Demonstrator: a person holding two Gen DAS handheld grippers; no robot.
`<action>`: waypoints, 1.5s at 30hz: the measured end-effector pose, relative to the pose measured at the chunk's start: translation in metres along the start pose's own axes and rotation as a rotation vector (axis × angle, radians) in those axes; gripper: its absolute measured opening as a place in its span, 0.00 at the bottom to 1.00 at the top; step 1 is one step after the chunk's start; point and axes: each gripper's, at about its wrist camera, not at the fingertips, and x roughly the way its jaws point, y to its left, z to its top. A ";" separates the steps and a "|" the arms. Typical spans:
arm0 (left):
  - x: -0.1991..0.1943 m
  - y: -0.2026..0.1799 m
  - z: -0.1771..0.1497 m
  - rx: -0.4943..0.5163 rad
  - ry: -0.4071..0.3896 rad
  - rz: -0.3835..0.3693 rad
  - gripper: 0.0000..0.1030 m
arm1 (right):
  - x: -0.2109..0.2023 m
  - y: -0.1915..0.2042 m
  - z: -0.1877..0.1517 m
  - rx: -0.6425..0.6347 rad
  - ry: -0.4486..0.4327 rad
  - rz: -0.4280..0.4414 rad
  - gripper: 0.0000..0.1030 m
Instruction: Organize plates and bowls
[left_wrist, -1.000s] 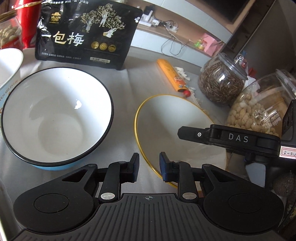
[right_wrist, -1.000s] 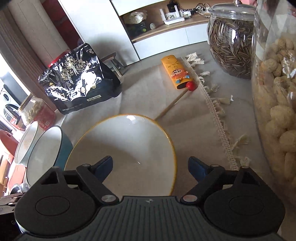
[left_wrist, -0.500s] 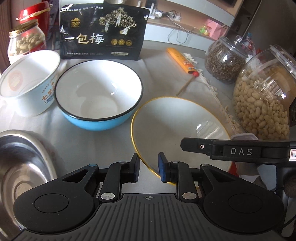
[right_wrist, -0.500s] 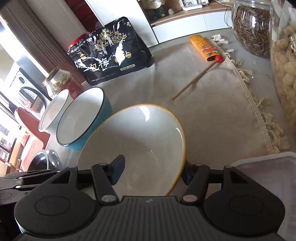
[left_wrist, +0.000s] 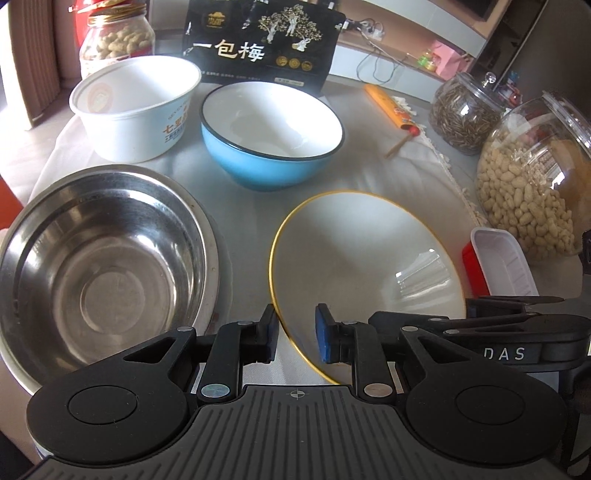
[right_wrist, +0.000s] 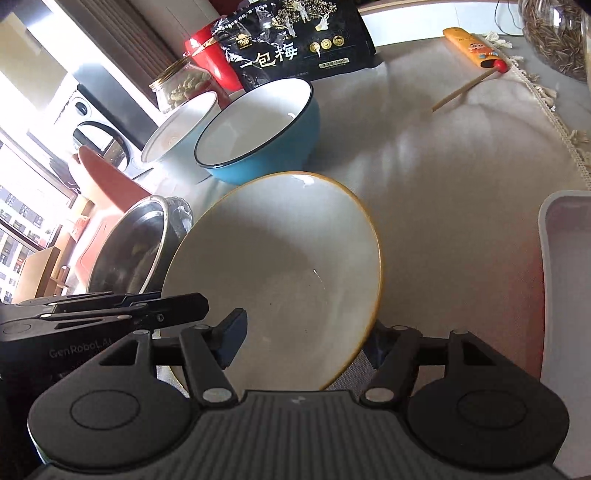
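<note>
Left wrist view:
- L gripper (left_wrist: 295, 338): jaws narrow, astride the near rim of the gold-rimmed bowl (left_wrist: 354, 258); a pad stands either side of the edge, but pad contact isn't clear, so can't say it pinches.
- Bowl pose: tilted, far side up, probably for carrying toward the other bowls.
- Bowl count: 4 here: gold-rimmed, steel bowl (left_wrist: 99, 251), blue bowl (left_wrist: 269, 158), white paper tub (left_wrist: 136, 110).
- Other stuff: 3 jars, 1 black snack bag (left_wrist: 258, 40).

Right wrist view:
- R gripper (right_wrist: 306, 341): jaws mid-wide, opening a little; gold rim sits between them, right pad hidden behind the bowl, so the hold is unclear.
- Why two grippers: opposite rim points should keep a wide, shallow bowl steady.
- Target guess: steel bowl just beside, left; nesting there seems likely.
</note>
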 end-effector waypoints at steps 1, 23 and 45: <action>0.000 0.000 0.000 0.001 -0.001 0.000 0.23 | -0.001 0.001 -0.001 -0.006 0.003 -0.003 0.64; -0.002 0.000 -0.005 0.017 0.002 0.019 0.22 | -0.005 0.000 0.001 0.037 -0.019 0.006 0.65; -0.046 0.025 0.101 -0.061 -0.275 -0.167 0.20 | 0.017 -0.059 0.083 0.227 -0.121 -0.158 0.74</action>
